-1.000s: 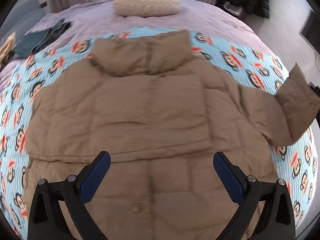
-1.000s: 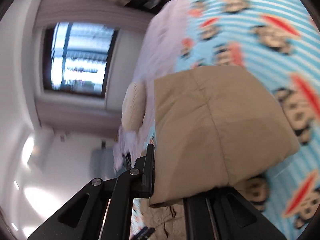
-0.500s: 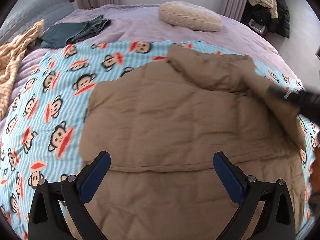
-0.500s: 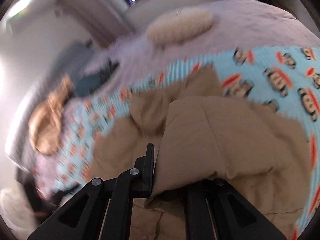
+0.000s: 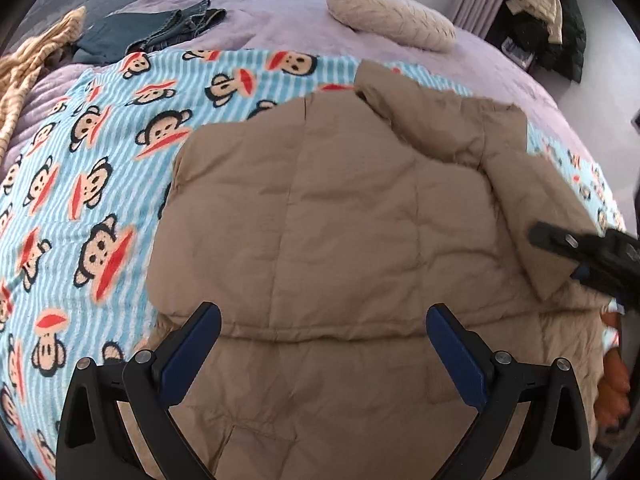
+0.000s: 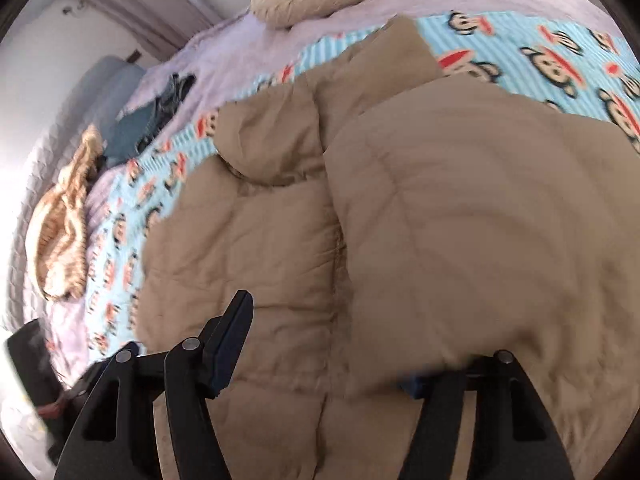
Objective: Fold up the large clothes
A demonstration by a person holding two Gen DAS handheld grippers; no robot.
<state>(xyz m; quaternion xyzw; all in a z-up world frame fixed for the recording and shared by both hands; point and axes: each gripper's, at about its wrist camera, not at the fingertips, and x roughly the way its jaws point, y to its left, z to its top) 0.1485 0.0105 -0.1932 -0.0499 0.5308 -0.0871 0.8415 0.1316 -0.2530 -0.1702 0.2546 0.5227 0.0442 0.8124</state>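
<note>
Left wrist view: tan puffer jacket (image 5: 340, 240) lying flat on a monkey-print blanket (image 5: 92, 184) over the lilac bed (image 5: 280, 20); left gripper (image 5: 323, 354) above its near part, jaws released and spread wide, nothing between them; right gripper (image 5: 576, 256) at the right edge, beside the folded-in sleeve (image 5: 536, 208); cream pillow (image 5: 392, 16) at the far side. Right wrist view: right gripper (image 6: 332, 344) with jaws opening; the sleeve (image 6: 480, 232) draped over its right finger, lying across the jacket (image 6: 248, 248).
</note>
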